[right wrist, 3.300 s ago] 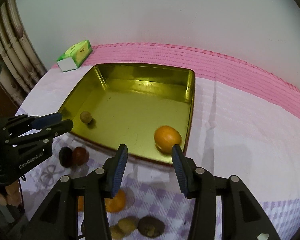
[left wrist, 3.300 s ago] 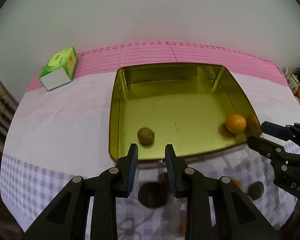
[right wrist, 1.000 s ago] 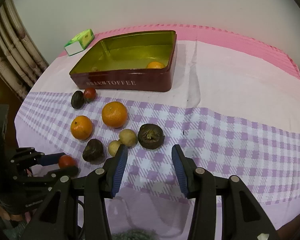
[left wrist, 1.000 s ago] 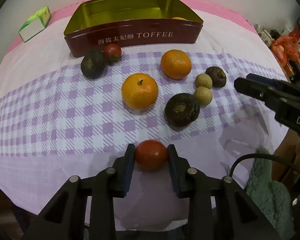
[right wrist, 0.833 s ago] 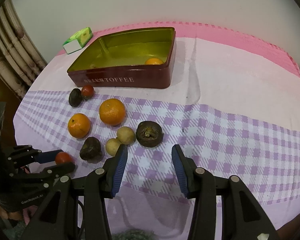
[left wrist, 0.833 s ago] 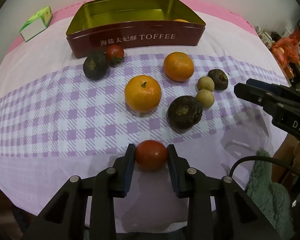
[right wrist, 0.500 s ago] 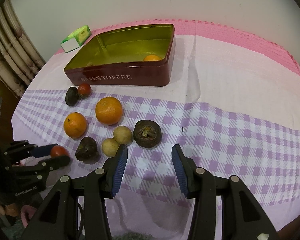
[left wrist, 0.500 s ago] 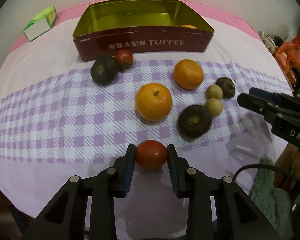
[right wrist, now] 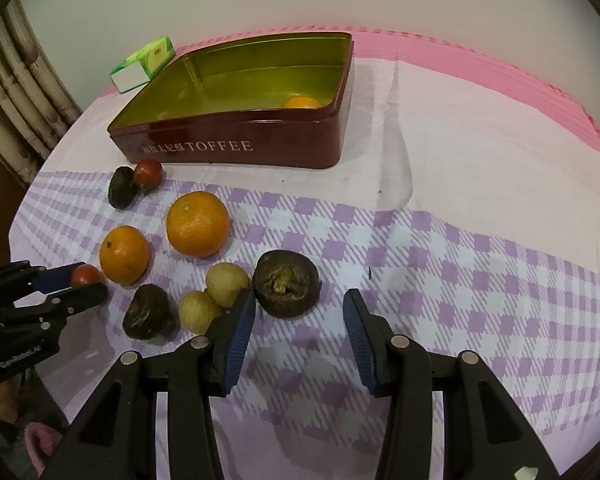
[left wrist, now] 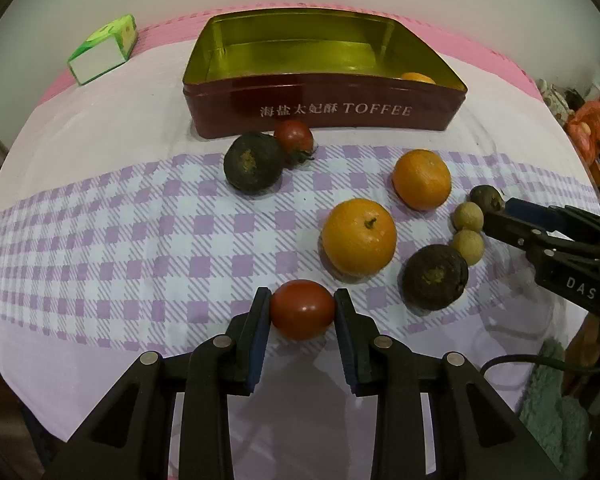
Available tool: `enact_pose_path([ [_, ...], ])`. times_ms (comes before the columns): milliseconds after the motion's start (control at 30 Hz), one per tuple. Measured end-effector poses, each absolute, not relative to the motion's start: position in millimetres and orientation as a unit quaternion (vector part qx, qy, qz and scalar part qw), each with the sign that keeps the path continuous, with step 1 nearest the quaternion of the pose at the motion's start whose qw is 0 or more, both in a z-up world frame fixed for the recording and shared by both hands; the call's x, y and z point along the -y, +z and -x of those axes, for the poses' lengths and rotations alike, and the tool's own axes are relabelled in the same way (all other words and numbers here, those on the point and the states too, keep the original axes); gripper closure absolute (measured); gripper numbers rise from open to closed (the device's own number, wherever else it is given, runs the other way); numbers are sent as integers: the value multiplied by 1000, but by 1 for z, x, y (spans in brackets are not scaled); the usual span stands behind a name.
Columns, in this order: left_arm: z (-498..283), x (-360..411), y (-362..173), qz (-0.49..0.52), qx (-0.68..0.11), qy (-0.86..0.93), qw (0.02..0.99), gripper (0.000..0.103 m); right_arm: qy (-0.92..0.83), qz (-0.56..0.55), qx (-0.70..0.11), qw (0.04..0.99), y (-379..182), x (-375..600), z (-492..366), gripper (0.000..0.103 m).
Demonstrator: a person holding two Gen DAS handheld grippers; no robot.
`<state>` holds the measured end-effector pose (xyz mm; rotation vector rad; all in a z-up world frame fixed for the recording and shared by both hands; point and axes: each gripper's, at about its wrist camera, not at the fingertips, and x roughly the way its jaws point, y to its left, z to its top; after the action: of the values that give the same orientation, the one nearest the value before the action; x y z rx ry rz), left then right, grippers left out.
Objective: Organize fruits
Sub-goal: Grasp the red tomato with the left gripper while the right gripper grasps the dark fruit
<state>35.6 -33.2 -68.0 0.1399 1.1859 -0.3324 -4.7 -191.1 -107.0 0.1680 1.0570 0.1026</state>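
Left wrist view: the left gripper is clenched on a red tomato, both blue pads pressing its sides, above the near part of the checked cloth on the surface. Just beyond it lie an orange and a dark round fruit. Further right sit a second orange, two small tan fruits touching each other, and a small dark fruit partly behind the right gripper's tip. Nearer the tin, another dark fruit touches a second tomato. The tin is red outside, gold inside, marked TOFFEE, and holds an orange fruit in its right near corner. A green-and-white box lies left of the tin, well apart from it.

Right wrist view: the right gripper is released, its jaws apart with only cloth between them. Its left pad is just beside the tan fruits and a wrinkled dark fruit. The left gripper shows at the left edge with the tomato in its tips, near an orange
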Motion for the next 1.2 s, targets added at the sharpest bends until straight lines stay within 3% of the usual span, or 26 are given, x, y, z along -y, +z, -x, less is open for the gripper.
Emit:
enact_pose_path([
  [233,-41,32,-68,-65,-553,-156,816,70,49,-71,-502,861,-109,185,-7,61],
  [500,-41,35,-70,-69,-550,-156,818,70,48,-62,-499,863,-110,181,-11,69],
  [1200,-37,41,-77,-76,-547,-162,818,70,47,-71,-497,864,-110,185,-10,70],
])
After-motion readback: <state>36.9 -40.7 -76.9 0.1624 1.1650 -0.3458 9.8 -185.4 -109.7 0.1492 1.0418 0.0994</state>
